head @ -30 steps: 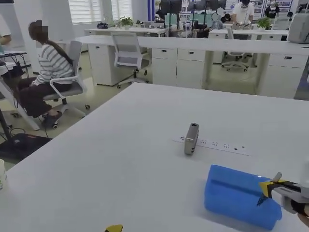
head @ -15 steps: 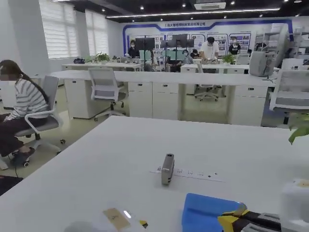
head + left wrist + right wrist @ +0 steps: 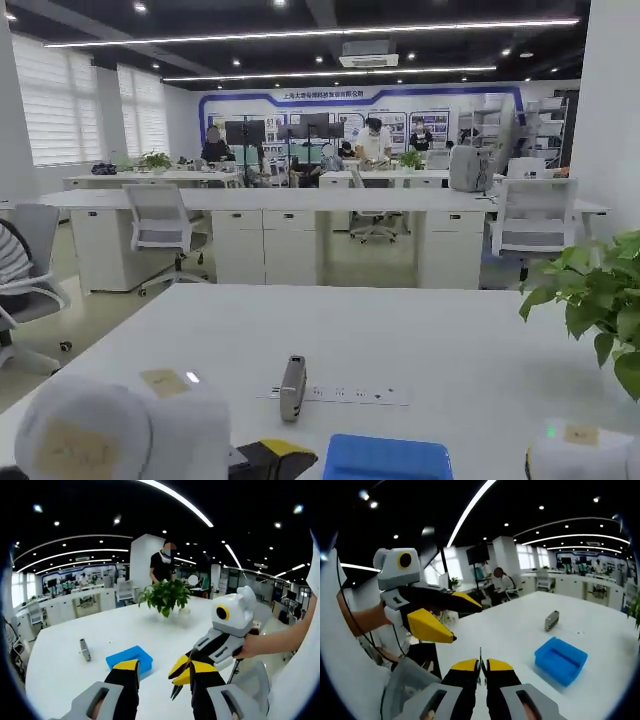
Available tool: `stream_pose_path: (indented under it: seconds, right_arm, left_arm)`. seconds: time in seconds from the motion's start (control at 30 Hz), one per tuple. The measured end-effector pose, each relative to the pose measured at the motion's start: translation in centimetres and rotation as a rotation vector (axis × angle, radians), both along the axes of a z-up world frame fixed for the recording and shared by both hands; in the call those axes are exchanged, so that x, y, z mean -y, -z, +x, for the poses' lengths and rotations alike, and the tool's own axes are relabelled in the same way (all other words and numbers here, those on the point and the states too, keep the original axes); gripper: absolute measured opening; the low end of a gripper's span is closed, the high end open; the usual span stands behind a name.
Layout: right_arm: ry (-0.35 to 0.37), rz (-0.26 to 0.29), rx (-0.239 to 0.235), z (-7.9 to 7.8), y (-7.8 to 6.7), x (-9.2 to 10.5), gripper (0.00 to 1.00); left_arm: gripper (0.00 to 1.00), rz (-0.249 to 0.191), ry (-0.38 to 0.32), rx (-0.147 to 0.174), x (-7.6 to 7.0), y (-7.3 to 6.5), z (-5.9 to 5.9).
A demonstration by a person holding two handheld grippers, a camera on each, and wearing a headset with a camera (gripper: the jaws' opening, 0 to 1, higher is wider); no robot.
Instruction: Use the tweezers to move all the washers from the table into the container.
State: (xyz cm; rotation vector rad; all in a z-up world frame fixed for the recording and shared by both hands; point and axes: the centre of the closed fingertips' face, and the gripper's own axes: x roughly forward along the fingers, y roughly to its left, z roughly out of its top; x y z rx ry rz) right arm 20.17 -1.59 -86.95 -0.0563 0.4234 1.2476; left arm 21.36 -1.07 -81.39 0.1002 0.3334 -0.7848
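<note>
Right gripper (image 3: 480, 666) has its jaws pressed together on the tweezers (image 3: 480, 655), whose thin blade stands up between the yellow tips; in the left gripper view the same tweezers point down toward the table, and whether anything sits in their points is too small to tell. Where the washers lie cannot be told from these views. The blue container (image 3: 560, 660) rests open-topped on the white table (image 3: 520, 630), well apart from both grippers, which are held up above the surface and face each other. The left gripper (image 3: 468, 624) has its jaws spread and holds nothing. Beyond the container lie a grey device (image 3: 292, 388) and a flat power strip (image 3: 345, 395), and a potted plant (image 3: 600, 300) stands at the right. What has changed over the last second is mostly the head camera: it looked down on the table with the whole container in sight and the tweezers over its near corner, and now it has swung up to the office, leaving only a blue strip at the bottom edge. The container keeps its place beside the grey device, so it has not moved. As I judge it, the work is unwatched for the moment, and the next pick calls for looking back down to find a washer.
</note>
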Motion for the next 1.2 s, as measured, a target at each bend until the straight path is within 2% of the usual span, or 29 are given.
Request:
stream_pose_path:
  seconds: [0.03,0.1,0.17,0.23,0.27,0.3,0.43,0.5,0.53,0.6,0.73,0.8,0.9,0.97,1.2]
  right_arm:
    - [-0.01,0.005,0.001,-0.2,-0.3,0.0,0.02]
    - [-0.05,0.001,0.003,-1.0,-0.7,-0.1,0.02]
    - [-0.072,-0.021,0.009,-1.3,-0.7,-0.1,0.02]
    - [-0.083,-0.031,0.019,-1.6,-0.8,-0.2,0.02]
    - [-0.092,-0.037,0.017,-1.7,-0.6,-0.2,0.02]
    - [-0.115,-0.045,0.007,-2.1,-0.5,-0.3,0.02]
    - [-0.179,-0.084,0.004,-3.0,0.0,-0.8,0.02]
    - [-0.209,-0.098,0.008,-3.4,0.1,-1.0,0.02]
    - [-0.223,-0.106,0.002,-3.5,0.2,-1.1,0.02]
    - [-0.228,-0.129,-0.011,-3.5,0.7,-1.2,0.03]
    - [-0.235,-0.158,-0.025,-3.7,1.7,-1.1,0.02]
    - [-0.231,-0.155,-0.039,-3.7,2.0,-1.0,0.02]
    - [-0.232,-0.152,-0.059,-3.5,2.2,-0.9,0.02]
    - [-0.239,-0.152,-0.064,-3.4,2.3,-0.8,0.02]
    - [-0.259,-0.109,-0.068,-2.8,2.3,-0.8,0.04]
  left_arm:
    - [0.35,0.001,0.032,0.016,0.3,-0.3,-0.1]
    - [0.29,0.009,0.101,0.011,0.7,-0.7,-0.7]
    - [0.28,-0.009,0.156,0.02,1.3,-1.3,-1.1]
    - [0.29,-0.017,0.22,0.0,1.8,-1.3,-1.6]
    - [0.3,-0.022,0.245,0.001,2.0,-1.3,-1.7]
    - [0.29,-0.019,0.306,-0.011,2.4,-1.0,-2.3]
    - [0.29,0.009,0.427,-0.051,3.5,0.4,-3.2]
    - [0.31,0.017,0.447,-0.044,4.0,0.8,-3.1]
    - [0.27,0.034,0.474,-0.031,4.2,1.2,-3.2]
    - [0.2,0.036,0.501,-0.022,4.6,1.6,-3.2]
    - [0.13,0.006,0.551,-0.051,4.8,2.5,-3.3]
    - [0.07,0.006,0.559,-0.045,4.8,2.7,-3.2]
    - [0.0,-0.029,0.588,-0.036,4.8,2.3,-3.2]
    - [0.0,-0.038,0.637,-0.052,4.8,2.3,-3.7]
    - [0.0,-0.046,0.638,-0.074,4.6,2.4,-2.8]
